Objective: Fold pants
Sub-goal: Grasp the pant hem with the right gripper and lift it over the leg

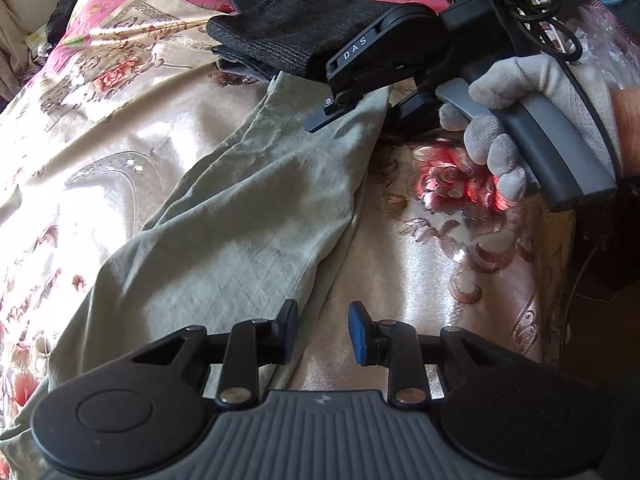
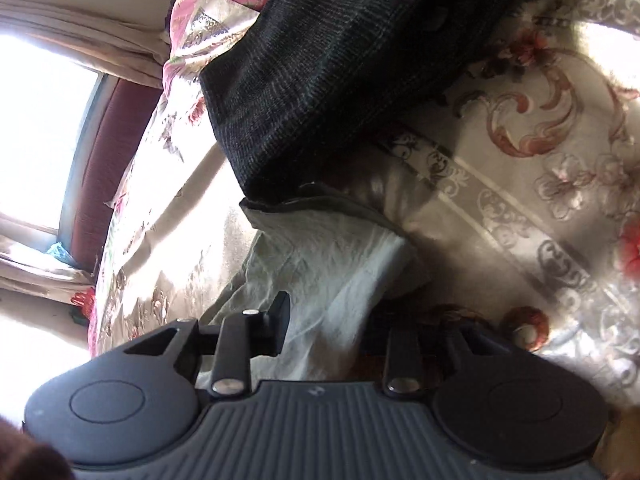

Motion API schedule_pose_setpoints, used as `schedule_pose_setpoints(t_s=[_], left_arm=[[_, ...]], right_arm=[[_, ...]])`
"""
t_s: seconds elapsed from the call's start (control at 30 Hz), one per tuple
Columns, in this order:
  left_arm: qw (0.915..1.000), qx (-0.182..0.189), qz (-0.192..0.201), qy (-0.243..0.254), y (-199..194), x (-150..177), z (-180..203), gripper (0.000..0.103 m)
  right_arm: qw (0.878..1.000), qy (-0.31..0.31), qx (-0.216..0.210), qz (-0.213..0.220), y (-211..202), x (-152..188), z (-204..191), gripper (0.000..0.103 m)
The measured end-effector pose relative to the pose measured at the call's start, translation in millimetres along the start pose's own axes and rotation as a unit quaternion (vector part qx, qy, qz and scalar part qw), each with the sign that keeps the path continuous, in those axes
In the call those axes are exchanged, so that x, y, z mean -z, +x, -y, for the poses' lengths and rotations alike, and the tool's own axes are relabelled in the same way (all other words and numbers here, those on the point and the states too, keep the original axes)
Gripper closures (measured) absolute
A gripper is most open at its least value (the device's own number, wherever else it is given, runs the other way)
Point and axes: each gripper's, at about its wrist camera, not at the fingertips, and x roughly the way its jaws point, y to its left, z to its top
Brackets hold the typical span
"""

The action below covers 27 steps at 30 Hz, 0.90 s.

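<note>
Presently, surface: a floral bedspread (image 1: 120, 128) covers the whole work area.
Pants: the grey-green pants (image 1: 224, 232) lie stretched across it, far end beside a folded dark garment (image 1: 288, 40).
Left gripper (image 1: 323, 332): jaws part open over the near edge, gripping nothing.
Right gripper (image 1: 340, 106): gloved hand (image 1: 532, 120) holds it; fingers pinch the far end of the pants.

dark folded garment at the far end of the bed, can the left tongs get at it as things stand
Probably not directly. The right tongs and the gloved hand holding them sit over the khaki pants, between the left tongs and the dark garment.
</note>
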Motion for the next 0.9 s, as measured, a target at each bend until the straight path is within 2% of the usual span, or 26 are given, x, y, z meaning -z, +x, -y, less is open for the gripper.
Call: schedule_pose_setpoints(t_s=[0.03,0.1,0.17,0.23,0.3,0.33,0.37,0.4,0.47,0.6,0.73,0.83,0.9], left_arm=[[1.0,-0.002,0.0,-0.004,-0.9,0.2,-2.2,0.061],[0.9999,-0.01,0.002,-0.011,-3.8,0.6,-6.7,0.061],[0.9997,-0.015,0.002,-0.018,-5.7,0.3,-10.5,0.06],[0.9994,-0.021,0.007,-0.029,-6.7,0.1,-13.1,0.06],[0.9989,-0.023,0.008,-0.041,-4.6,0.5,-14.9,0.052],[0.9986,-0.025,0.008,-0.046,-2.8,1.5,-15.4,0.051],[0.9984,-0.029,0.006,-0.049,-0.1,3.0,-16.7,0.051],[0.9983,-0.036,0.003,-0.047,2.4,4.5,-18.5,0.051],[0.9972,-0.061,0.004,-0.041,2.8,9.3,-25.1,0.051],[0.9907,-0.123,0.0,-0.059,-2.7,22.8,-64.2,0.051],[0.983,-0.176,-0.011,-0.049,-10.1,38.3,-111.4,0.051],[0.9818,-0.185,-0.033,-0.028,-6.5,54.5,-139.8,0.051],[0.9805,-0.192,-0.043,0.002,-4.3,64.5,-149.7,0.051]], right_arm=[[1.0,0.019,-0.007,-0.013,0.5,-1.5,-0.3,0.098],[0.998,0.055,-0.036,-0.009,-12.5,-6.4,0.1,0.099],[0.998,0.056,-0.041,0.007,-34.1,-15.4,-2.1,0.099],[0.999,0.034,-0.015,0.02,-55.1,-25.8,-1.7,0.1],[0.998,0.004,0.048,0.029,-62.2,-34.8,6.2,0.1],[0.997,0.01,0.073,0.026,-61.3,-39.6,13.9,0.099],[0.996,0.024,0.078,0.022,-61.1,-43.1,18.5,0.099],[0.997,0.026,0.066,0.026,-63.5,-45.2,17.2,0.099],[0.997,-0.011,0.064,0.04,-71.5,-44.9,6.3,0.099],[0.994,-0.015,0.107,0.013,-58.8,-46.8,20.9,0.099],[0.993,-0.023,0.113,0.017,-56.9,-44.4,16.6,0.099],[0.991,-0.04,0.128,0.014,-60.3,-39.5,5.5,0.096],[0.986,-0.063,0.154,0.016,-71.0,-32.1,-5.1,0.093]])
